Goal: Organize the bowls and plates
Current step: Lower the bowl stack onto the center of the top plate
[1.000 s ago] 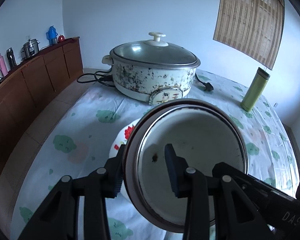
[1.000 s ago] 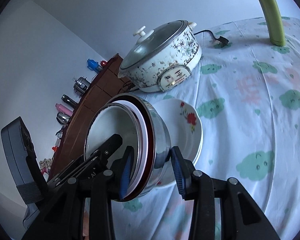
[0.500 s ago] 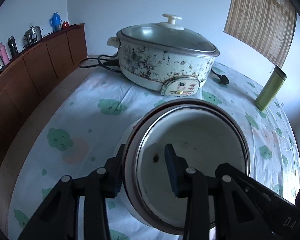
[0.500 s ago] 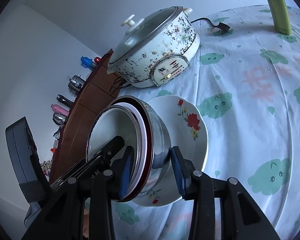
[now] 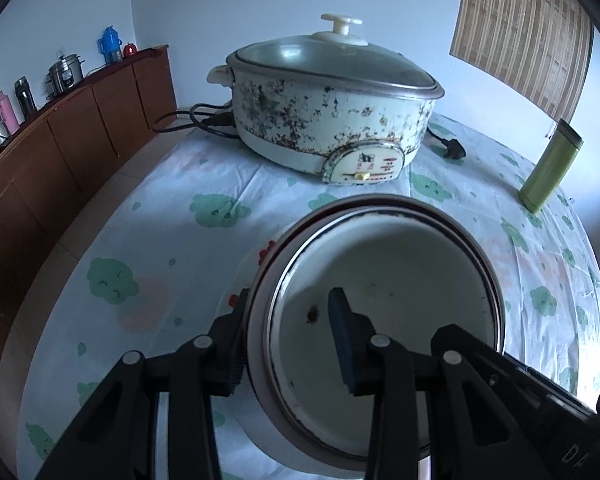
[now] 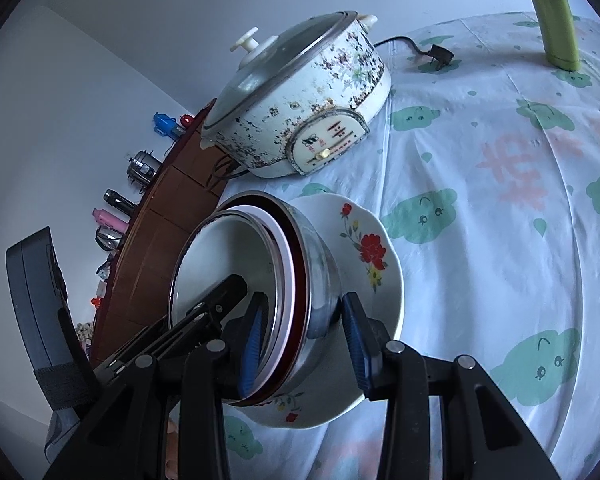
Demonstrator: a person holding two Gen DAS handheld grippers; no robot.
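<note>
Over the flowered plate point(image 6: 364, 240), both grippers pinch stacked bowls point(image 5: 384, 300).

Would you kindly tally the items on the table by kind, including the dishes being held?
Bowls: 2, a white enamel bowl nested in a steel bowl
Plates: 1, the floral plate
Electric pots: 1
Green flasks: 1
Total: 5

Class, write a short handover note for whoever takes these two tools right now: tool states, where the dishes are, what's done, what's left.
Left tool: shut on the rim of the nested bowls.
Right tool: fingers straddle the opposite wall; contact unclear.
Bowls: white enamel inside steel, over the flowered plate, in front of the electric pot.
Done: bowls nested.
Left: set them on the plate, release.
</note>
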